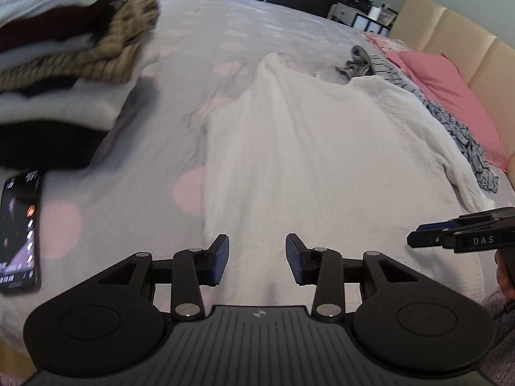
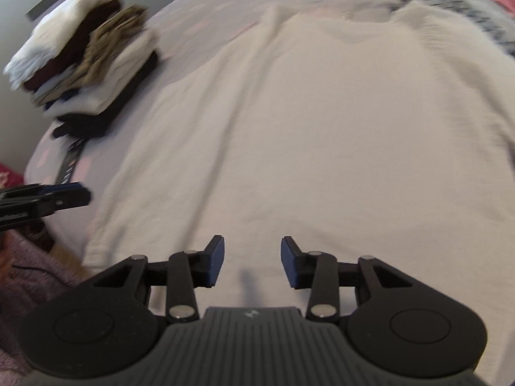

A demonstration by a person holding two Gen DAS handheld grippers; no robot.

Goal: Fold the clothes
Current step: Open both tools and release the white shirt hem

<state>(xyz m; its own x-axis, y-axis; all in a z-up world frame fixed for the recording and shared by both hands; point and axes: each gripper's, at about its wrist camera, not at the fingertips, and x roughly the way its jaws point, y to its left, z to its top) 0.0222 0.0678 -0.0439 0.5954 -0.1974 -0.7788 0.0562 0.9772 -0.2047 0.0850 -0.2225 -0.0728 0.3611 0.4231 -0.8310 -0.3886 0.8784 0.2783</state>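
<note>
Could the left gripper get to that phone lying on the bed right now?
Probably yes. The left gripper is open and holds nothing, and the phone lies flat on bare bedspread to its left, beside the stack of folded clothes, uncovered.

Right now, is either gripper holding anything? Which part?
Nothing held. The left gripper and right gripper both hover open above the white garment spread on the bed, with no fabric between their fingers.

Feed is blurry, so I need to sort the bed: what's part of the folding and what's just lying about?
Job:
white shirt, spread flat
stack of folded clothes
left gripper, right gripper, jaws open

Lying about:
phone
pink pillow
patterned grey garment
</note>
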